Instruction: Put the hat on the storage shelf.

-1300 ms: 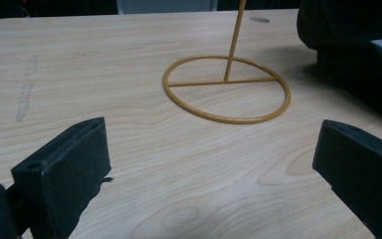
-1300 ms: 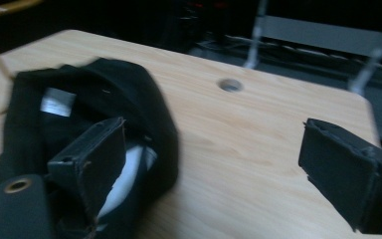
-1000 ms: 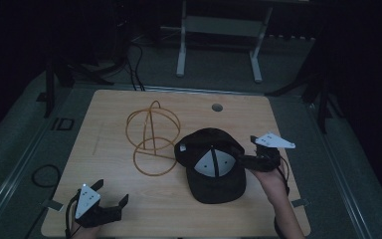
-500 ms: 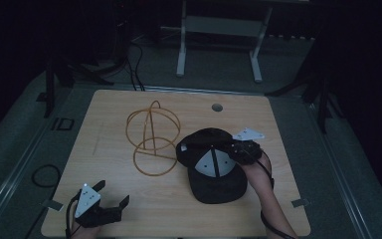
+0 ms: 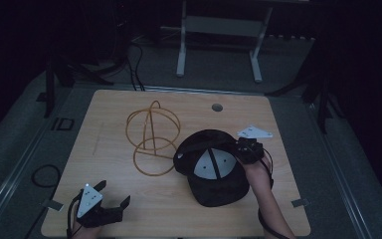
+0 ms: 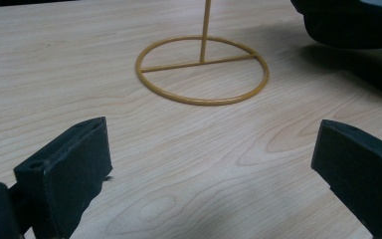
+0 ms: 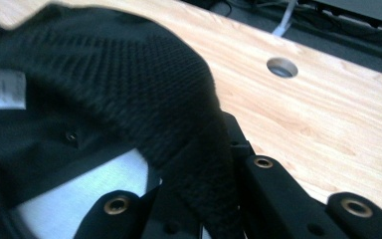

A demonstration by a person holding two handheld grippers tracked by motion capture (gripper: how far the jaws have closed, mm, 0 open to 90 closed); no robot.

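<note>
One wire stand (image 5: 151, 139) beside cap (image 5: 214, 169).

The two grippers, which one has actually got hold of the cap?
The right gripper: its jaws are shut on the black cap's mesh edge. The left gripper sits open at the table's near-left corner, apart from the cap.

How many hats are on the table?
1. A black cap lies upside down right of the gold wire stand, with the right gripper at its rim. None seems hidden.
</note>
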